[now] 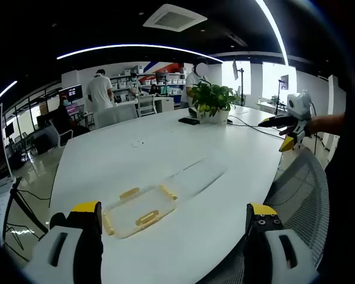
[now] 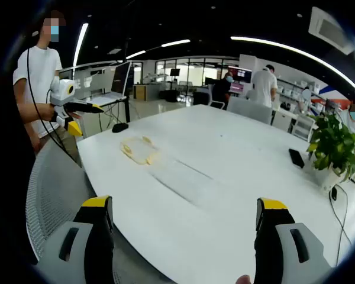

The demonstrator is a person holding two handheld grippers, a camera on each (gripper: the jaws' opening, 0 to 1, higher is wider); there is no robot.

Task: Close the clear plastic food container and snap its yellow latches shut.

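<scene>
1. Left gripper, jaws wide apart, nothing between them, raised over the near edge of the white desk.
2. Right gripper, jaws likewise spread and bare, above a long edge of the desk.
3. Clear plastic food container flat near the desk's end edge, lid section stretching away from it, yellow latches along its sides.
4. From the left gripper view: right gripper off the desk's right edge, potted plant at the far end, black phone beside it.
5. From the right gripper view: left gripper held beyond the desk corner, laptop behind, mesh chair back below.
</scene>
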